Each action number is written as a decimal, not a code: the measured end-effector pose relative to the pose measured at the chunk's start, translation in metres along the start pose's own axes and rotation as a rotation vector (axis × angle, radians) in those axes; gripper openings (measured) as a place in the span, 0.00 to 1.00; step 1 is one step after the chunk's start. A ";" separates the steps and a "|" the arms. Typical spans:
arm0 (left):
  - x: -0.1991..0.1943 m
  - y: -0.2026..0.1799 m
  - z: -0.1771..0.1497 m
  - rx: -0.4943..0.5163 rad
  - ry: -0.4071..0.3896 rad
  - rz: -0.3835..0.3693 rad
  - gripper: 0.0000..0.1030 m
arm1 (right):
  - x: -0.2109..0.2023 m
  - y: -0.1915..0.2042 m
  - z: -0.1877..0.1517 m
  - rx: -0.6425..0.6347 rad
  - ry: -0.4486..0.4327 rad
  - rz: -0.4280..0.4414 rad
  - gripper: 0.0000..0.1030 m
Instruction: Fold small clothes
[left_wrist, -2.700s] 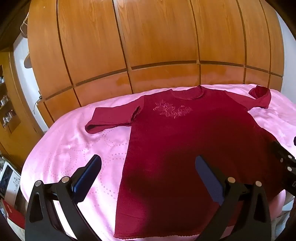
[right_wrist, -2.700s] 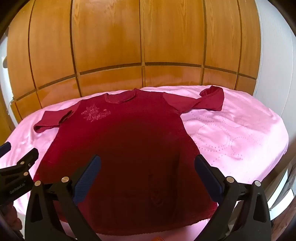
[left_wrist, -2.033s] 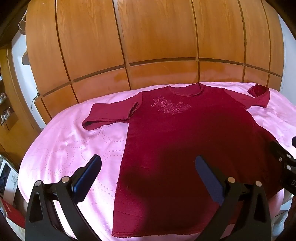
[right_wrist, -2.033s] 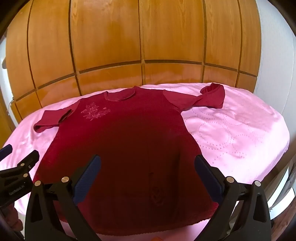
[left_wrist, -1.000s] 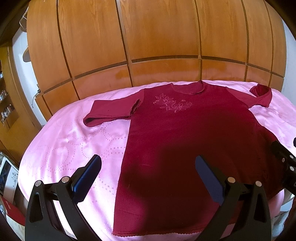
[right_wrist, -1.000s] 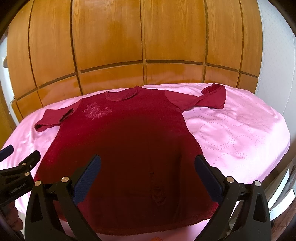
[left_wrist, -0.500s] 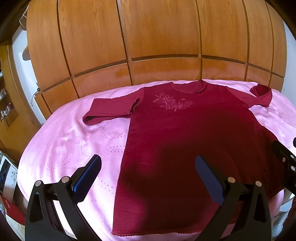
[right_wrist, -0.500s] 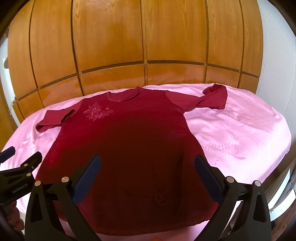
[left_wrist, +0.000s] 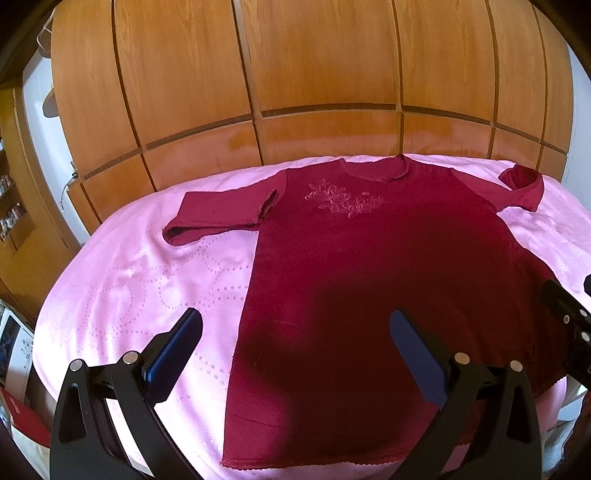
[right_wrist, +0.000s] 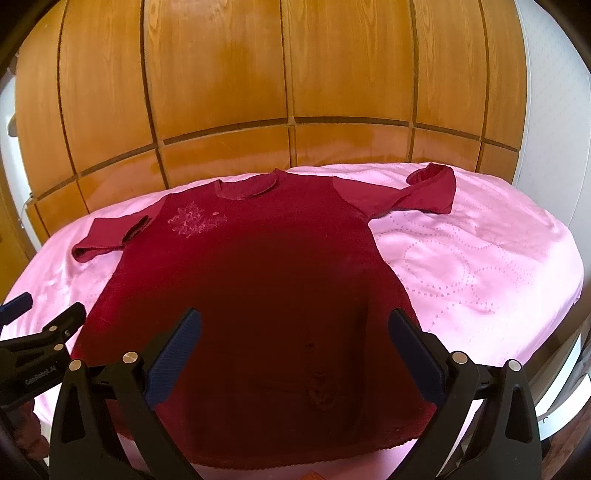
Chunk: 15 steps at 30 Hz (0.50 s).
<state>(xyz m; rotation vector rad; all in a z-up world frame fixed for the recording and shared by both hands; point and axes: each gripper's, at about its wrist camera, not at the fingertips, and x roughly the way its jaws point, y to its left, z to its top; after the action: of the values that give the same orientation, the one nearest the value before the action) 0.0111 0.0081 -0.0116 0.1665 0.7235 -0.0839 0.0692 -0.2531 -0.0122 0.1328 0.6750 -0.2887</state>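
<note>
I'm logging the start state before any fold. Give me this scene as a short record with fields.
garment: dark red top, spread flat, unfolded
surface: pink bedspread
decoration: floral embroidery on the chest
left sleeve end: flat
right sleeve end: cuff curled up
left tongs: open, holding nothing
right tongs: open, holding nothing
backdrop: wooden panels

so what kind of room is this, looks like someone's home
Most likely a bedroom in a home. The dark red top lies spread on a pink satin bedspread, wooden wardrobe doors stand right behind the bed, and shelves holding small items show at the left edge.
</note>
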 end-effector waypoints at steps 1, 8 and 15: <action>0.002 0.001 0.000 -0.004 0.009 -0.001 0.98 | 0.001 -0.001 0.000 0.005 0.000 0.000 0.97; 0.039 0.039 0.000 -0.146 0.142 -0.162 0.98 | -0.005 -0.048 0.019 0.109 -0.104 0.077 0.97; 0.071 0.067 -0.008 -0.200 0.171 -0.258 0.98 | 0.019 -0.133 0.015 0.250 0.038 0.034 0.97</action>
<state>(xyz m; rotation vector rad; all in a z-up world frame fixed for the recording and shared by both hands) 0.0683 0.0737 -0.0567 -0.1127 0.9170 -0.2444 0.0516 -0.3867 -0.0163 0.3887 0.6723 -0.3378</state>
